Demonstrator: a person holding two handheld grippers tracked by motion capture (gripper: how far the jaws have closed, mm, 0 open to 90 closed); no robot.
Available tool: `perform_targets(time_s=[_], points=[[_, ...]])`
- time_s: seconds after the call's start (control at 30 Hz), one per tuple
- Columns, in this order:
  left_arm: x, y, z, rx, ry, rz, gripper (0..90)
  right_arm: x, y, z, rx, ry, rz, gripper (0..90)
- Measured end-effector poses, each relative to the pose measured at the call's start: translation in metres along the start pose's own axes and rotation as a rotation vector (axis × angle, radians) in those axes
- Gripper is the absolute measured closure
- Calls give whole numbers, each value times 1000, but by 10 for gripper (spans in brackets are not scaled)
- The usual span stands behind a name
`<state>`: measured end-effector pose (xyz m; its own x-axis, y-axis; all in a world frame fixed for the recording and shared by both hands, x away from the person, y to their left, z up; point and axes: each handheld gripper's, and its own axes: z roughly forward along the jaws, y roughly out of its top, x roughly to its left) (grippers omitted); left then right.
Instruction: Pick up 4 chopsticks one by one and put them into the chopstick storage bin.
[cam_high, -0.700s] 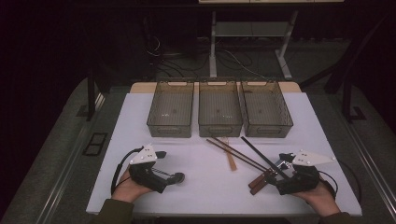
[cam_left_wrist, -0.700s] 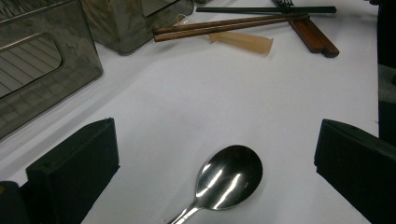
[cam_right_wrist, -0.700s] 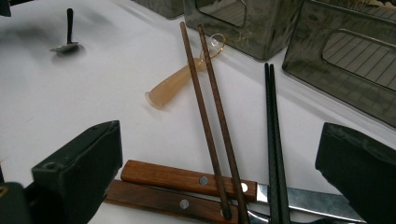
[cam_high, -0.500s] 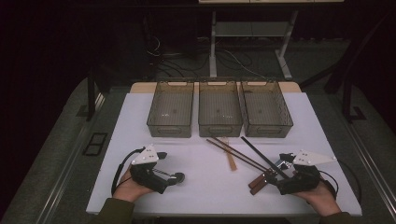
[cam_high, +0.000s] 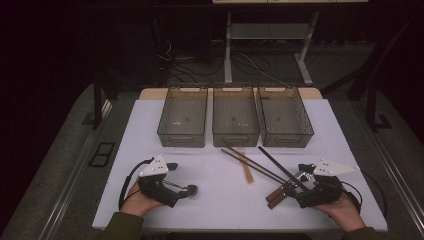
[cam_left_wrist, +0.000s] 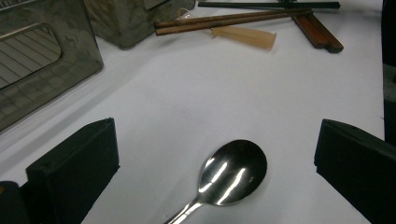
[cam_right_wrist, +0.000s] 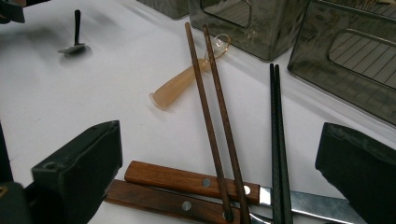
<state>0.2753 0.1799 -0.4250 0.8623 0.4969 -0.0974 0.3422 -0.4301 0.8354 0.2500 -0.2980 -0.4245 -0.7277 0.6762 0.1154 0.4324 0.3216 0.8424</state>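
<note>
A metal spoon (cam_left_wrist: 233, 170) lies on the white table, its bowl between the wide-apart jaws of my left gripper (cam_left_wrist: 217, 128), and no pad touches it. In the high view that gripper (cam_high: 180, 191) sits at the front left. My right gripper (cam_high: 294, 190) is at the front right, open, jaws on either side of two wooden-handled knives (cam_right_wrist: 177, 179). A brown chopstick pair (cam_right_wrist: 205, 93) and a black chopstick pair (cam_right_wrist: 275, 116) lie across the knives. A translucent amber plastic spoon (cam_right_wrist: 180, 84) rests beside the brown pair.
Three smoky see-through bins stand side by side at the back of the table: left (cam_high: 181, 138), middle (cam_high: 235, 138), right (cam_high: 287, 138). A white sheet (cam_high: 220, 210) covers the table; bare surface lies between the two grippers. Cables trail from both grippers.
</note>
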Motion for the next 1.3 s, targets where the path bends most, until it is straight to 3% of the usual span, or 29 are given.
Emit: perform_targets(time_s=[0.53,0.9,1.3], points=[[1,-1,-2,-23,-5,-18,0,-2,14,6,-2,32,0,8],[-2,-2,-2,-22,-12,-22,0,-3,23,11,-6,24,-11,7],[-2,-3,0,-25,-27,-36,0,-2,31,16,29,15,-31,8]])
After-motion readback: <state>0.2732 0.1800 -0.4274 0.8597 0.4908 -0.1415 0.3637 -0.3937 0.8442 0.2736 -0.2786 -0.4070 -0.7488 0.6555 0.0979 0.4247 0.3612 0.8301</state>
